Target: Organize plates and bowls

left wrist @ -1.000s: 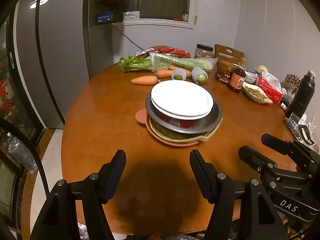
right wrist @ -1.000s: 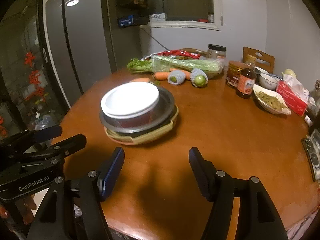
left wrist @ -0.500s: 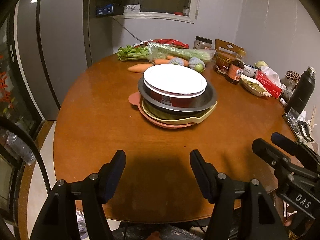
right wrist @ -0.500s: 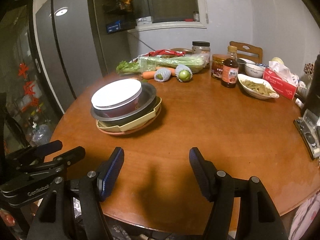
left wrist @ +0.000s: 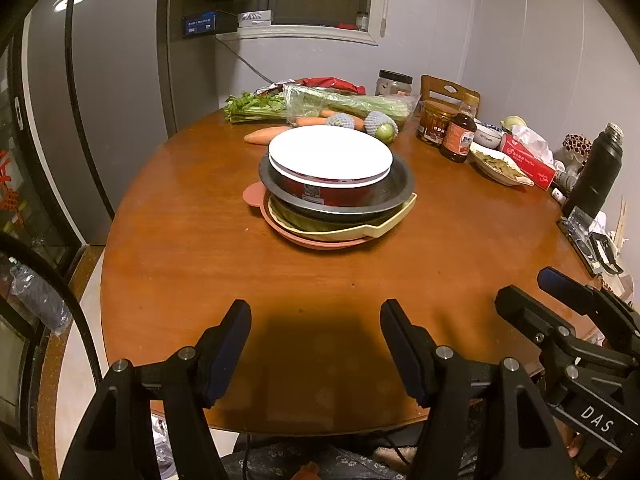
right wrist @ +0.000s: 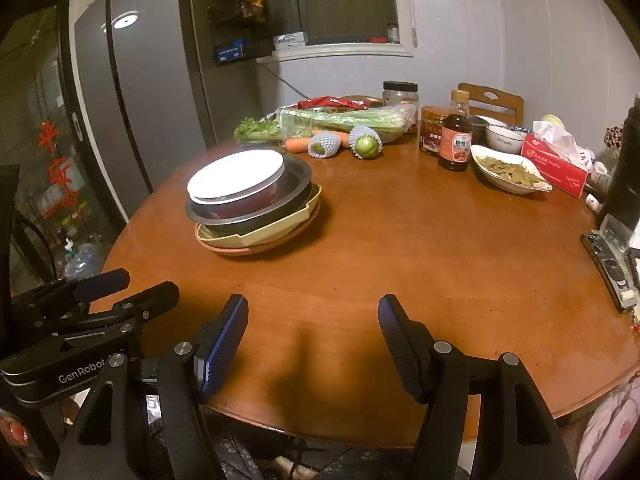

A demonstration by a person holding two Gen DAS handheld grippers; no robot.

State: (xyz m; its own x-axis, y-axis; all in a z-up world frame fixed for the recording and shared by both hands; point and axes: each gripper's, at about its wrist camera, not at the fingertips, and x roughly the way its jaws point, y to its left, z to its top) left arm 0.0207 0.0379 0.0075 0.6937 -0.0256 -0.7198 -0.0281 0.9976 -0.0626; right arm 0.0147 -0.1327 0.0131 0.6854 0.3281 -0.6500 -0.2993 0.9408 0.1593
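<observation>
— Left wrist view: where is the stack?

— I see the white round plate (left wrist: 330,152) topping a red bowl (left wrist: 320,191), grey metal pan (left wrist: 394,188), yellow dish (left wrist: 384,229) and pink plate (left wrist: 316,242), mid round wooden surface (left wrist: 192,240).

— Tools?

— My left tool (left wrist: 315,344) and right tool (right wrist: 313,338) both gape, empty, over the near edge, well apart from the stack.

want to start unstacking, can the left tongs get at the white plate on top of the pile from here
Probably yes. The left tongs are open and empty, and only bare table lies between them and the pile. The white plate sits on top with nothing over it, though it is not yet within their grasp.
</observation>
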